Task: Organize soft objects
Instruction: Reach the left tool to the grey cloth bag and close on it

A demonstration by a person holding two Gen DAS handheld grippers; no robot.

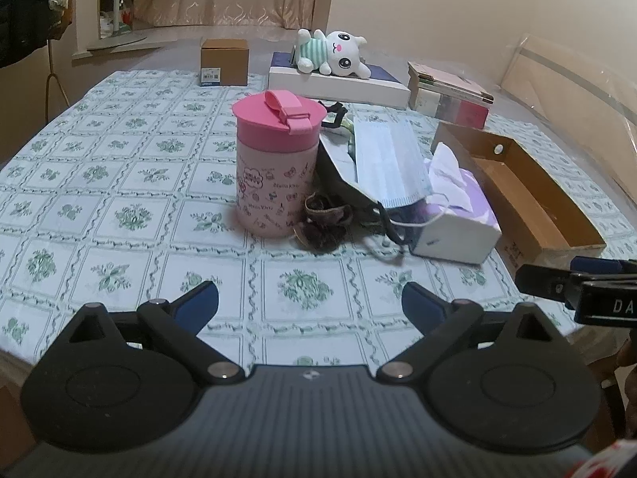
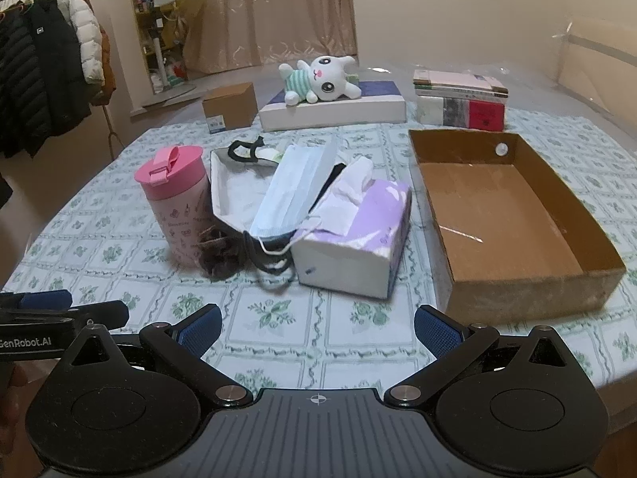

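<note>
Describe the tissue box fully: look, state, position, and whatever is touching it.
The tissue box is a soft purple-and-white pack lying flat on the tablecloth, one white tissue pulled up from its top slot. It sits left of the open cardboard box, apart from it. A blue face mask leans against its left side, an ear loop draped alongside.

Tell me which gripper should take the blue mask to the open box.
Right, probably. The right gripper faces the mask nearly head-on with the box beside it; the left gripper sits farther from the box. Both are open.
</note>
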